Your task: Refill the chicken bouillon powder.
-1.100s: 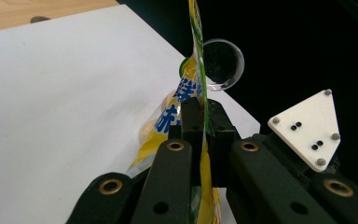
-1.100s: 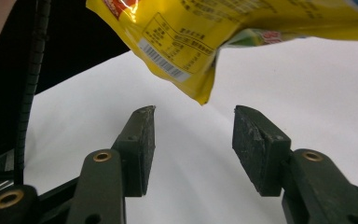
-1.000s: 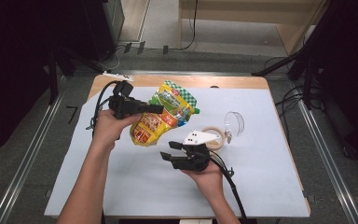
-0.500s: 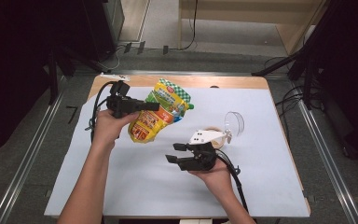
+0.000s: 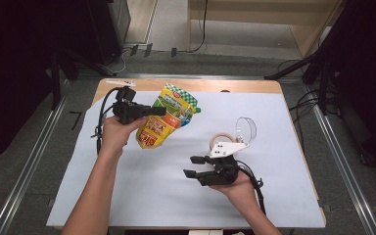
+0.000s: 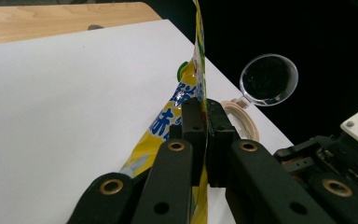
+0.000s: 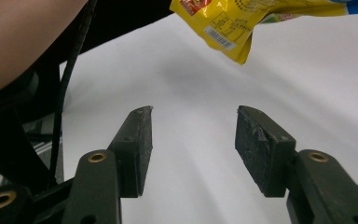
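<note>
A white sheet covers most of the wooden table, leaving a bare strip along the far edge. Metal rails run along the grey floor on both sides, with cables beyond the far edge.

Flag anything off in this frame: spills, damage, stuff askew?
No spill or damage visible. The one oddity: the yellow snack pouch is off the white sheet, pinched at its edge by the left gripper and hanging tilted. The right gripper is open and empty. The clear cup lies on its side.
</note>
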Tool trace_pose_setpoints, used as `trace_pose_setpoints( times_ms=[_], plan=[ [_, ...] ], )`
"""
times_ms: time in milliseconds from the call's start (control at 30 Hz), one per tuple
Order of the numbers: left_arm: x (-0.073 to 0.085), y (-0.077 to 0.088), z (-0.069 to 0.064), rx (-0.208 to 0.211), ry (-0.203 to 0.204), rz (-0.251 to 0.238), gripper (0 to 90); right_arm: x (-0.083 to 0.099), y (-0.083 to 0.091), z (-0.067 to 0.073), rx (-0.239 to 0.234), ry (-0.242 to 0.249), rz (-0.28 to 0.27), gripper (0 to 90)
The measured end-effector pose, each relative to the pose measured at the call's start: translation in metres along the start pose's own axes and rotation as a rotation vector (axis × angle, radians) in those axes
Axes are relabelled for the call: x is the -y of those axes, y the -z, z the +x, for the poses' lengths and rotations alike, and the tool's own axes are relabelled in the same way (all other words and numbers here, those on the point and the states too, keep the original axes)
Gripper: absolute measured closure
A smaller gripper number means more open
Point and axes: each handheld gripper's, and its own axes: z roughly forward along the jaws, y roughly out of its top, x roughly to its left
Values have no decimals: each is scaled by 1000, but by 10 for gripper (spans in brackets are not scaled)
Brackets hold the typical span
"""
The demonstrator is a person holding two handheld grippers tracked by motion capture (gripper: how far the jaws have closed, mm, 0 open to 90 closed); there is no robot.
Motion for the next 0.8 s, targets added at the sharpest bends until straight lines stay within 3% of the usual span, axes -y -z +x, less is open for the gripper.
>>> trace_pose_setpoints(
  times_ms=[233,600,800],
  plan=[
    [5,-5,6,-6,17,-10,898,9,10,-3,23,-16,-15,475],
    [15,-18,19,-7,53,47,896,12,15,-2,38,-11,-11,475],
    [18,-21,20,-11,44,60,896,12,18,-1,39,-10,-18,475]
  ],
)
